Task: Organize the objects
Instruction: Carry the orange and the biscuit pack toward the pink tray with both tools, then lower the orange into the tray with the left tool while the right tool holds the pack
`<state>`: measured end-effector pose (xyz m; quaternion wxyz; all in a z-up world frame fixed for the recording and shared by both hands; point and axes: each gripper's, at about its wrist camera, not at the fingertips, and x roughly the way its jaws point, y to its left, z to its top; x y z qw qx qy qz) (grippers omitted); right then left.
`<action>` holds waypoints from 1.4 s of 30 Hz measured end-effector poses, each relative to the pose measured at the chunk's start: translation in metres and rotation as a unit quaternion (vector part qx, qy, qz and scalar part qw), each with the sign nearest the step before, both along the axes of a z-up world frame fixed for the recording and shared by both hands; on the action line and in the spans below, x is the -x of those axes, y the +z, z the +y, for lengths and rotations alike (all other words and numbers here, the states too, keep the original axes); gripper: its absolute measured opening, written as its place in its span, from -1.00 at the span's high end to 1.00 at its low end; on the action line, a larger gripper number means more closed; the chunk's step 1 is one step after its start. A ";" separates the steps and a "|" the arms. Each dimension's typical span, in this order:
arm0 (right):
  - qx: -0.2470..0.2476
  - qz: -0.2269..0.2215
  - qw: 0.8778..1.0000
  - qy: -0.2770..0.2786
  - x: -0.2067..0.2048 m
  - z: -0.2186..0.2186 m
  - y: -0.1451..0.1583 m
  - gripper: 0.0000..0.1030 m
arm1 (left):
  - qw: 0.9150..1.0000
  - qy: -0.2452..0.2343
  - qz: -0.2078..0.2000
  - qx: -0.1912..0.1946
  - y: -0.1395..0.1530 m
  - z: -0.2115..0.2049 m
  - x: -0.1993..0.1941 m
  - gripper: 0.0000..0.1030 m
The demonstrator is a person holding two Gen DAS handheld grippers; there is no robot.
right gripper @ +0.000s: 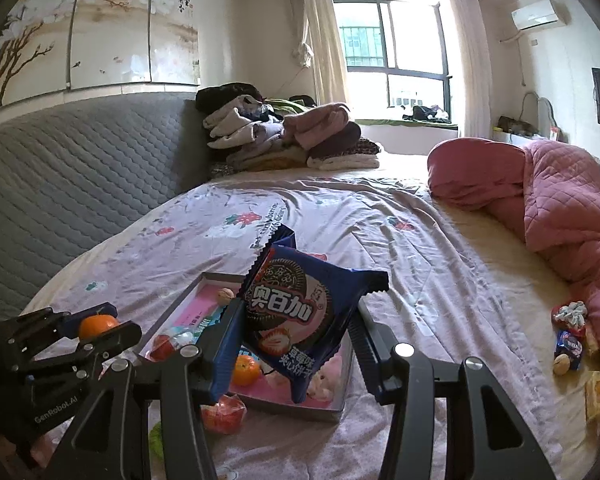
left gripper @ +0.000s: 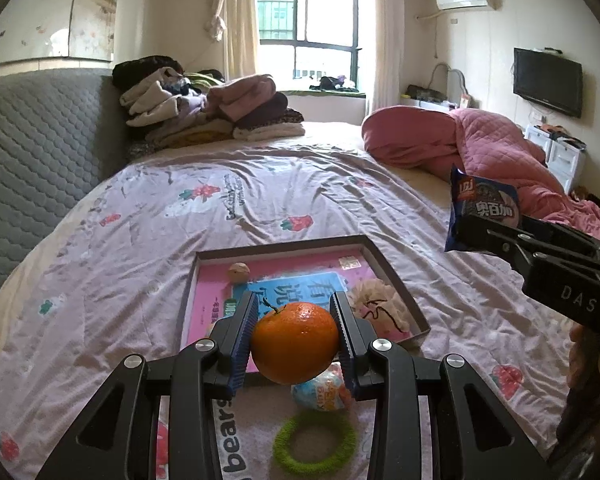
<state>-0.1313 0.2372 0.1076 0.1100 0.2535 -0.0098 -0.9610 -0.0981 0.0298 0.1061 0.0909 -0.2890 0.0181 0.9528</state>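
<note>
1. Nearest the left wrist camera, the left gripper (left gripper: 296, 340) is seen clamped on an orange (left gripper: 295, 343), which is pressed between the two blue-lined pads and held above the near edge of a shallow tray (left gripper: 396, 276) on the bed (left gripper: 120, 240).
2. Only in this view are a green ring (left gripper: 314, 444) and a printed egg-shaped toy (left gripper: 320, 390) shown, lying on the sheet just near of the tray, below the held orange.
3. Inside the tray a walnut (left gripper: 239, 272) is seen at the far left and a beige mesh puff (left gripper: 378, 304) at the right.
4. From the right wrist camera, the right gripper (right gripper: 296, 320) is seen closed on a blue biscuit packet (right gripper: 300, 312), which is tilted and held above the tray (right gripper: 332, 408).
5. Only this view shows a second orange (right gripper: 246, 370) resting in the tray, a wrapped red fruit (right gripper: 223, 414) just near of it, and a small cluster of snacks (right gripper: 570, 344) far right beside the pink quilt (right gripper: 560, 208).
</note>
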 end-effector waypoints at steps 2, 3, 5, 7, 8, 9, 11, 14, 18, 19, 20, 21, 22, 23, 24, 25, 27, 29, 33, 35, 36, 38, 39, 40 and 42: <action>-0.003 -0.002 1.000 0.000 0.002 -0.002 0.002 0.00 | 1.000 0.000 0.000 0.001 0.003 -0.002 0.002 0.26; -0.003 -0.003 1.000 0.002 0.003 -0.004 0.004 0.00 | 1.000 0.002 -0.001 0.003 0.005 -0.003 0.004 0.26; 0.000 -0.006 1.000 0.004 0.007 -0.008 0.005 0.00 | 1.000 0.002 -0.003 0.003 0.006 -0.005 0.008 0.26; 0.005 -0.007 1.000 0.006 0.013 -0.011 0.005 0.00 | 1.000 0.001 -0.004 0.007 0.006 -0.006 0.011 0.26; 0.005 -0.007 1.000 0.007 0.014 -0.013 0.004 0.00 | 1.000 0.000 -0.004 0.009 0.006 -0.007 0.012 0.26; 0.003 -0.008 1.000 0.008 0.016 -0.015 0.003 0.00 | 1.000 0.000 -0.002 0.009 0.005 -0.008 0.014 0.26; -0.001 -0.005 1.000 0.008 0.019 -0.017 -0.001 0.00 | 1.000 0.001 -0.004 0.009 0.001 -0.010 0.019 0.26; 0.004 -0.010 1.000 0.012 0.026 -0.019 -0.009 0.00 | 1.000 -0.001 -0.009 0.000 -0.003 -0.013 0.021 0.26; 0.003 -0.016 1.000 0.018 0.034 -0.022 -0.024 0.00 | 1.000 0.001 -0.016 -0.005 -0.016 -0.016 0.032 0.26; 0.004 -0.018 1.000 0.020 0.036 -0.022 -0.028 0.00 | 1.000 0.002 -0.017 -0.003 -0.020 -0.017 0.036 0.26; 0.002 -0.021 1.000 0.022 0.037 -0.023 -0.031 0.00 | 1.000 0.002 -0.021 0.000 -0.024 -0.016 0.040 0.26; -0.001 -0.022 1.000 0.022 0.039 -0.023 -0.036 0.00 | 1.000 0.001 -0.025 0.002 -0.028 -0.015 0.045 0.26; -0.002 -0.023 0.999 0.022 0.041 -0.023 -0.038 0.00 | 1.000 -0.001 -0.026 0.002 -0.031 -0.015 0.047 0.26; -0.001 -0.026 0.999 0.023 0.043 -0.023 -0.041 0.00 | 1.000 -0.003 -0.028 0.003 -0.033 -0.013 0.050 0.26; 0.000 -0.029 0.999 0.023 0.046 -0.022 -0.044 0.00 | 1.000 -0.005 -0.028 0.008 -0.038 -0.012 0.054 0.26; -0.002 -0.032 0.999 0.023 0.048 -0.022 -0.048 0.00 | 1.000 -0.005 -0.029 0.010 -0.040 -0.011 0.056 0.26; -0.005 -0.038 0.999 0.024 0.052 -0.022 -0.054 0.00 | 1.000 -0.006 -0.029 0.009 -0.046 -0.011 0.060 0.26; -0.007 -0.042 0.999 0.025 0.055 -0.022 -0.059 0.00 | 0.999 -0.006 -0.034 0.007 -0.054 -0.012 0.066 0.26; -0.013 -0.055 0.998 0.025 0.062 -0.023 -0.068 0.00 | 0.999 -0.005 -0.044 0.005 -0.066 -0.016 0.077 0.26; -0.018 -0.062 0.998 0.026 0.065 -0.025 -0.074 0.00 | 0.999 -0.003 -0.048 0.005 -0.071 -0.017 0.081 0.26; -0.021 -0.065 0.997 0.026 0.066 -0.026 -0.076 0.00 | 0.999 -0.002 -0.051 0.006 -0.075 -0.018 0.085 0.26; -0.024 -0.071 0.997 0.027 0.067 -0.028 -0.082 0.00 | 0.998 -0.001 -0.055 0.005 -0.080 -0.020 0.088 0.26; -0.026 -0.075 0.996 0.028 0.068 -0.029 -0.084 0.00 | 0.998 0.000 -0.057 0.004 -0.083 -0.021 0.090 0.26; -0.029 -0.078 0.996 0.028 0.069 -0.029 -0.087 0.00 | 0.998 0.001 -0.060 0.004 -0.086 -0.022 0.093 0.26; -0.030 -0.084 0.996 0.028 0.070 -0.028 -0.091 0.00 | 0.998 0.000 -0.064 0.001 -0.090 -0.023 0.096 0.26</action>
